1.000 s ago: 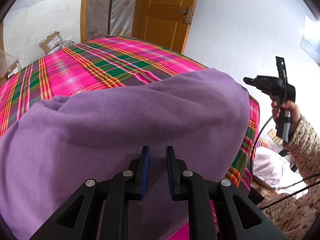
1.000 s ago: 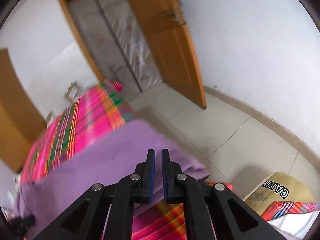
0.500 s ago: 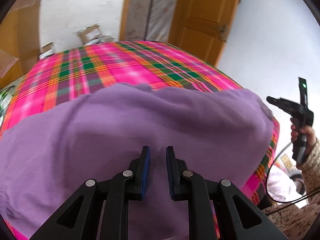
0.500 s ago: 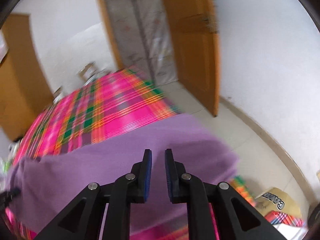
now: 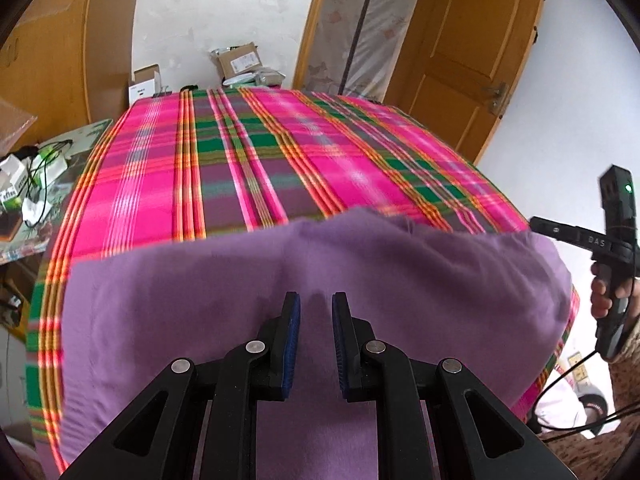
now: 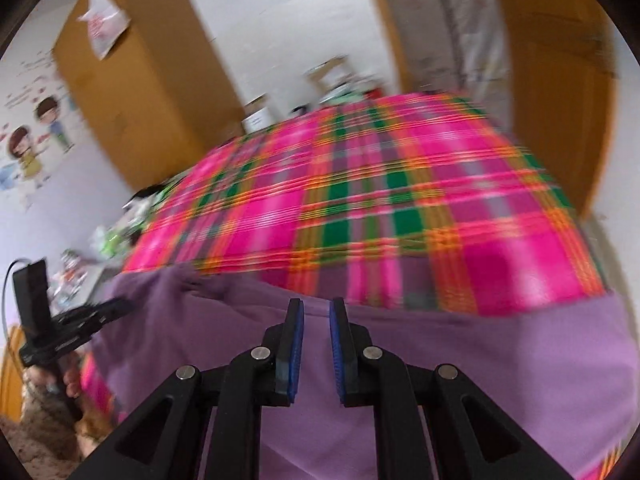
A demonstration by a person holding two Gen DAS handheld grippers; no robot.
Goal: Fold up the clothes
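A purple garment point(image 5: 280, 280) lies spread over the near end of a bed with a pink, green and orange plaid cover point(image 5: 260, 160); in the right wrist view the garment point(image 6: 460, 360) fills the lower part. My left gripper point(image 5: 316, 300) hovers over its middle, open by a narrow gap with nothing pinched. My right gripper point(image 6: 316, 306) stands open the same way above the garment's far edge. Each is visible from the other: the right gripper point(image 5: 538, 224) beside the garment's right end, the left gripper point(image 6: 124, 304) at its left end. The right wrist view is blurred.
Cardboard boxes point(image 5: 240, 60) sit beyond the bed's far edge. A wooden door point(image 5: 472, 60) stands open at the back right, a wooden wardrobe point(image 5: 48, 60) at the left. A cluttered side table point(image 5: 32, 184) with cables borders the bed's left side.
Both views swung toward the bed, so more plaid cover shows beyond the garment. The right gripper's jaws parted a little. The garment now lies lower and flatter than a second ago.
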